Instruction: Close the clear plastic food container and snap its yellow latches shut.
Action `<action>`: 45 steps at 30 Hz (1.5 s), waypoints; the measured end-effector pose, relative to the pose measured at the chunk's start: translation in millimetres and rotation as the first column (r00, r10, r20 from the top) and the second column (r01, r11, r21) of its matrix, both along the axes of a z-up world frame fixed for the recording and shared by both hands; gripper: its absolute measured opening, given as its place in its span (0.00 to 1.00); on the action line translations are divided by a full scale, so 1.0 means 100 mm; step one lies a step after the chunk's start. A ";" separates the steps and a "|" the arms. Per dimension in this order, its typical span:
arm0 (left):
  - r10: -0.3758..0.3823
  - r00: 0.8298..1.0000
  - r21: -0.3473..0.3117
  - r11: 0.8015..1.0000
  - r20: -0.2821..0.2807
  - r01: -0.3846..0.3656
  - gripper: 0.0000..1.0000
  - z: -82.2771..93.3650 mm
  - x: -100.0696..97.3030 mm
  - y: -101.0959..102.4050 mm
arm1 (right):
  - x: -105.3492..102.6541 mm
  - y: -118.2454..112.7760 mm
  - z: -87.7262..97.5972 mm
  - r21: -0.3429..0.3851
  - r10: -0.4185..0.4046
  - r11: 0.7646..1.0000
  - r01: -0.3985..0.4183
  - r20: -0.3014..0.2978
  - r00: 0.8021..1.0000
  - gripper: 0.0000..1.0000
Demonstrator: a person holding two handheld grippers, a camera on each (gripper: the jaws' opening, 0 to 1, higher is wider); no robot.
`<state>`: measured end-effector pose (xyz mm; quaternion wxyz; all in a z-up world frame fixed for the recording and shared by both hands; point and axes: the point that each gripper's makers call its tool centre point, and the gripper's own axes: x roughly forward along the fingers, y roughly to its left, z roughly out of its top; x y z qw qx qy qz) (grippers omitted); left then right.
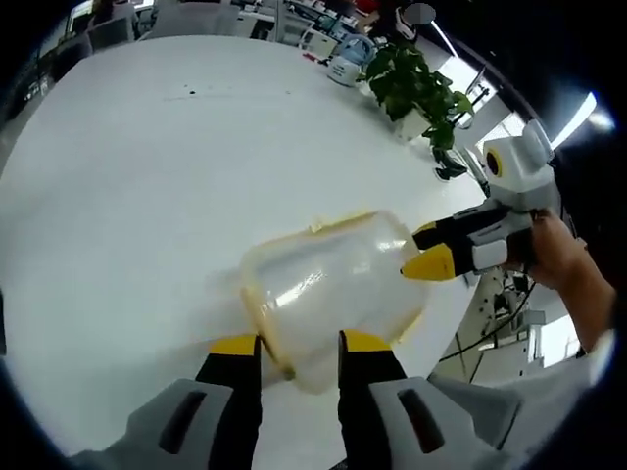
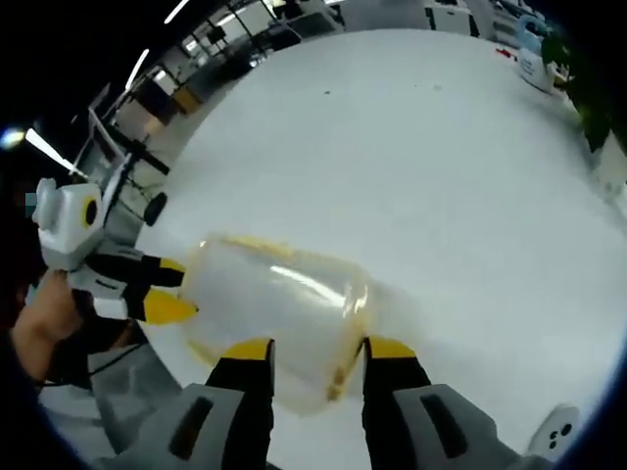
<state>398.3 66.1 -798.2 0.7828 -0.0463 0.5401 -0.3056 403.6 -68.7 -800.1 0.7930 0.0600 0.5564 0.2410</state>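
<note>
From where I sit, the clear plastic container [image 1: 328,294] lies on the white table [image 1: 127,176], directly ahead of my two sets of fingers, one gripper working at each end of it. The lid looks to be down on the body, with its yellowish rim [image 1: 263,313] running round the edge, so I judge the closing part done or nearly so. The latches are another matter: I can't make out any one of them as snapped or loose through the blur and glare, so I count them as still to do.

My left gripper [image 1: 299,345] has its yellow-tipped fingers [image 1: 235,345] apart, and the near end of the container sits just between and in front of them, touching or close to it; I can't tell which. My right gripper [image 2: 318,351] stands the same way at the opposite end, fingers spread with the container edge between the tips. In the left gripper view its yellow tips [image 1: 431,262] appear to press against the far end. Neither pair is clamped tight on anything that I can see

A potted plant [image 1: 416,83] stands well beyond the container
</note>
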 end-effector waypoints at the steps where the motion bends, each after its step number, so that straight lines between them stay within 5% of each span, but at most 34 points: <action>1: -0.002 1.000 0.000 1.000 0.001 0.002 0.28 0.00 0.00 0.00 | 0.01 0.01 0.00 -0.005 -0.003 1.000 0.003 -0.001 1.000 0.33; 14: -0.031 0.999 0.009 0.999 0.041 0.031 0.32 0.02 0.03 0.00 | 0.03 -0.02 0.01 0.007 0.008 1.000 -0.008 -0.010 1.000 0.35; 24: -0.042 0.999 -0.030 0.999 0.033 0.043 0.35 0.02 0.01 0.00 | 0.03 -0.01 0.06 -0.007 0.107 0.994 -0.106 0.019 0.994 0.42; 39: -0.145 0.987 0.001 0.989 0.073 0.146 0.38 0.10 0.01 0.01 | -0.02 0.02 0.07 -0.062 0.290 0.956 -0.287 0.049 0.956 0.44; 45: -0.259 0.959 0.064 0.965 0.119 0.252 0.38 0.12 0.01 0.04 | -0.03 0.00 0.08 -0.107 0.391 0.917 -0.384 0.065 0.918 0.45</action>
